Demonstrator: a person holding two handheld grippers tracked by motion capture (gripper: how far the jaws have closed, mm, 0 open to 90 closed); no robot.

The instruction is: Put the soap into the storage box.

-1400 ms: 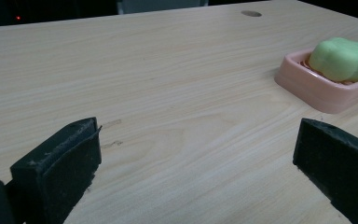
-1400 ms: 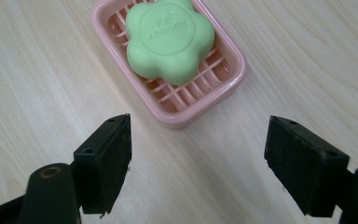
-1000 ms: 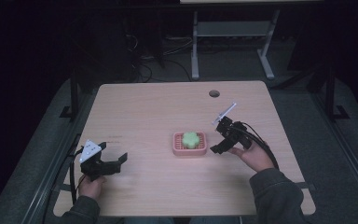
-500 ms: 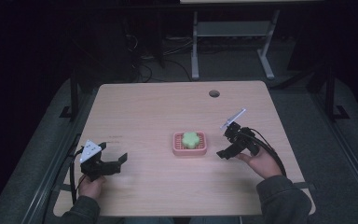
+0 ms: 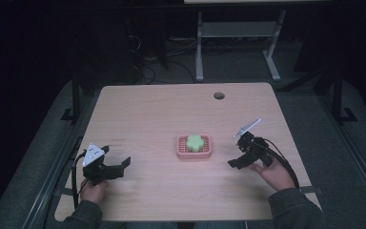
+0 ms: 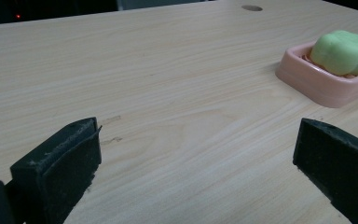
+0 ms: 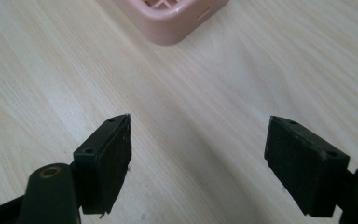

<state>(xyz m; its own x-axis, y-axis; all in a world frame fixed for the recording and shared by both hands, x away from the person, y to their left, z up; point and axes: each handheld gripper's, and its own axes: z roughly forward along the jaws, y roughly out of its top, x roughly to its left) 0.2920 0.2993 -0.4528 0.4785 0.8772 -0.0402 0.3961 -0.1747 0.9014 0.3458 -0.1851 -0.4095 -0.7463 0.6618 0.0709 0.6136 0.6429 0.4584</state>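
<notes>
Since the earlier frames the right claw [image 5: 235,155] has drawn back from the pink tray [image 5: 194,153] toward the person's side of the table [image 5: 162,109], and now sits well to the right of the tray instead of just beside its right edge. The left claw [image 5: 121,167] has kept its place near the table's front left corner, and the tray has not shifted.

In the high view the pink tray rests near the middle of the table, with a pale green lobed piece [image 5: 195,142] lying inside it. The right claw points leftward at the tray, its grey plate [image 5: 247,128] tilted up above it, and the right hand [image 5: 271,172] comes in from the bottom edge. Its jaws stand wide apart with nothing between them; in the right gripper view only bare wood shows in the gap, and a corner of the pink tray [image 7: 172,18] lies ahead at the top edge.

The left claw is likewise spread wide and has hold of nothing. In the left gripper view the tray [image 6: 317,81] with the green piece [image 6: 345,51] sits well ahead at the upper right, clear of both jaws. The left hand [image 5: 94,191] grips its tool low over the table.
</notes>
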